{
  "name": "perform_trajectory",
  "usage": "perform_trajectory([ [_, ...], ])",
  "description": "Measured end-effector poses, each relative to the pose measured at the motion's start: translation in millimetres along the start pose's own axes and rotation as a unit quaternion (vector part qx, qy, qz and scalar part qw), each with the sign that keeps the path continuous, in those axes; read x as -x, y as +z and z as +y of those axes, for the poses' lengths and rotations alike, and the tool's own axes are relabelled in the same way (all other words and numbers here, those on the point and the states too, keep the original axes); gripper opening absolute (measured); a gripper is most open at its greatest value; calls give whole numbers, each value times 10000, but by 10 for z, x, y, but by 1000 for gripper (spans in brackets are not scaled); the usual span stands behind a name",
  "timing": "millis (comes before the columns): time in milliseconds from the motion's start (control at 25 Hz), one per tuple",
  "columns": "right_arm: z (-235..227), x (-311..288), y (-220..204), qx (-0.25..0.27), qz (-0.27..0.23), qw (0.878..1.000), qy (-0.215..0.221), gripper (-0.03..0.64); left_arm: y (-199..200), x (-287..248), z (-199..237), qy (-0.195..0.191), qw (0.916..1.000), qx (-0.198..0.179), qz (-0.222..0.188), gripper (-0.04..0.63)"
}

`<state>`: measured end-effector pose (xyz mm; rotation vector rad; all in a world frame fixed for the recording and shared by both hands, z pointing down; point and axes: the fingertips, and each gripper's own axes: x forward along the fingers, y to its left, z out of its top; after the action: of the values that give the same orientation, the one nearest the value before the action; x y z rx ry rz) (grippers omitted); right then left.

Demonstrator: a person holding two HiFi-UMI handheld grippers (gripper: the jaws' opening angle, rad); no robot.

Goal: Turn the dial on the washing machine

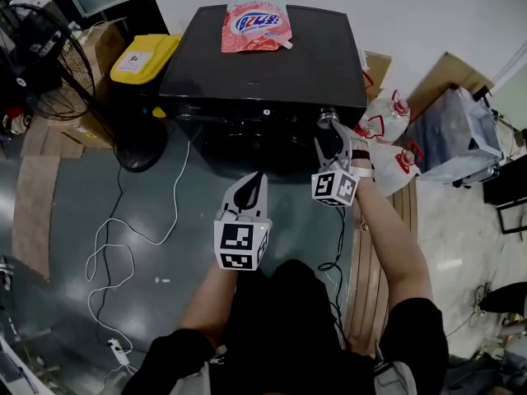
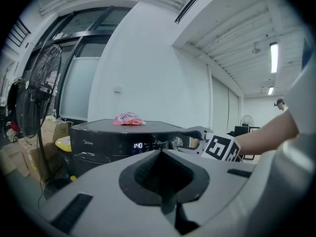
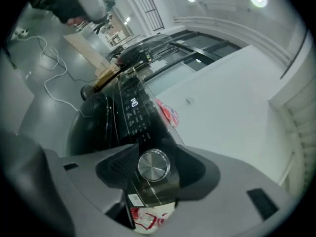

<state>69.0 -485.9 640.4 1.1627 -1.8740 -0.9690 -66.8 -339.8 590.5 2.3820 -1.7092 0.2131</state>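
Head view: black washing machine [image 1: 263,64] standing against the wall, pink detergent pouch [image 1: 256,25] lying on its lid. Yellow-lidded bin [image 1: 144,58] standing just beside its left edge, lid down, contents hidden. Dial [image 1: 327,119] sitting at the front panel's right end, axis pointing out toward the person. Bare floor lying open in front.

Left gripper view: left gripper [image 2: 160,154] hanging back from the machine, jaws meeting, holding nothing.

Right gripper view: right gripper [image 3: 158,151] standing with jaws apart either side of the dial, pads clear of its rim.
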Motion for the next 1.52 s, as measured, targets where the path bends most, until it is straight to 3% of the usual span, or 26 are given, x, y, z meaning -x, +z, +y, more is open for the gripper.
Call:
perform_trajectory([
  [160, 126, -171, -150, 694, -47, 9976, -75, 259, -228, -94, 14, -3, 10000, 12, 18, 12],
  [360, 193, -333, -299, 925, 149, 9955, -174, 291, -437, -136, 1, -40, 10000, 1, 83, 12],
  [640, 151, -449, -407, 1185, 390, 9904, -595, 275, -544, -105, 32, 0, 10000, -49, 85, 12],
  [1000, 154, -467, -385, 576, 298, 9965, -535, 273, -515, -39, 91, 43, 9999, -135, -22, 12],
  [1160, 145, -453, -454, -177, 358, 9980, -487, 273, -513, -18, 95, 28, 9999, -157, -47, 12],
  [1360, 103, -446, -467, -1519, 466, 9846, -728, 273, -474, 12, 132, 54, 9999, -162, -17, 12],
  [1520, 88, -449, -469, -1687, 561, 9805, -836, 273, -422, 35, 163, 45, 9998, -171, 2, 12],
])
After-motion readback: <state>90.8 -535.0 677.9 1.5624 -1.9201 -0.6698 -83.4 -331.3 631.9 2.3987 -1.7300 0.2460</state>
